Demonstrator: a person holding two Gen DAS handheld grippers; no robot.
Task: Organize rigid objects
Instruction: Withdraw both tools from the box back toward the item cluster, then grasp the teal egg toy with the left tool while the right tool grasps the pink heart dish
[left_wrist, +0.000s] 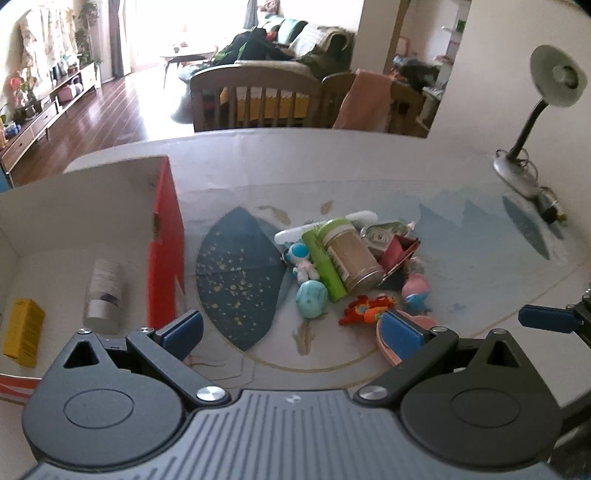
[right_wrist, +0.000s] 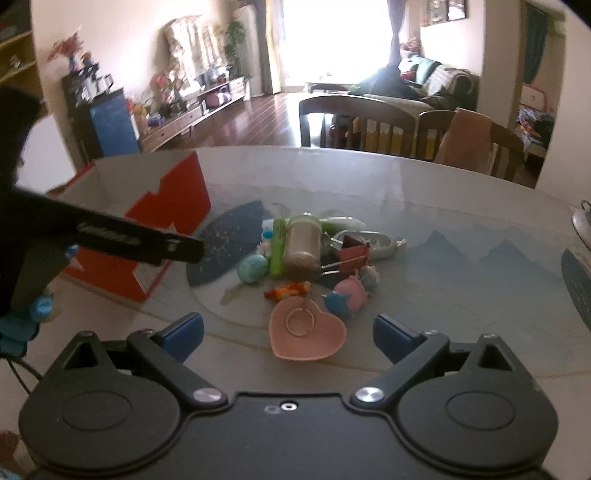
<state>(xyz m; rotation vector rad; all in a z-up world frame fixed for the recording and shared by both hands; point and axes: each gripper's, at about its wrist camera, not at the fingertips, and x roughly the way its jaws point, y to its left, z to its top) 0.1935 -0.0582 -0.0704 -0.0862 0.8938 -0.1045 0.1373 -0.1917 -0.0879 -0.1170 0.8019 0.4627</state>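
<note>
A pile of small objects lies mid-table: a spice jar (left_wrist: 351, 254) (right_wrist: 303, 247), a green tube (left_wrist: 325, 266) (right_wrist: 277, 242), a teal egg toy (left_wrist: 312, 297) (right_wrist: 253, 268), a red binder clip (left_wrist: 399, 251) (right_wrist: 354, 248), an orange toy (left_wrist: 365, 310) (right_wrist: 288, 290), a pink pig figure (left_wrist: 415, 286) (right_wrist: 352, 290) and a pink heart dish (right_wrist: 306, 330). A red-and-white box (left_wrist: 162, 236) (right_wrist: 166, 214) at the left holds a white bottle (left_wrist: 103, 291) and a yellow pack (left_wrist: 24, 332). My left gripper (left_wrist: 291, 332) is open beside the box. My right gripper (right_wrist: 288, 332) is open, the dish between its fingers.
A desk lamp (left_wrist: 532, 122) stands at the table's far right. Wooden chairs (left_wrist: 255, 96) (right_wrist: 406, 125) stand behind the far edge. The left gripper's body (right_wrist: 110, 236) crosses the right wrist view in front of the box. A blue leaf-shaped mat print (left_wrist: 236, 273) lies between box and pile.
</note>
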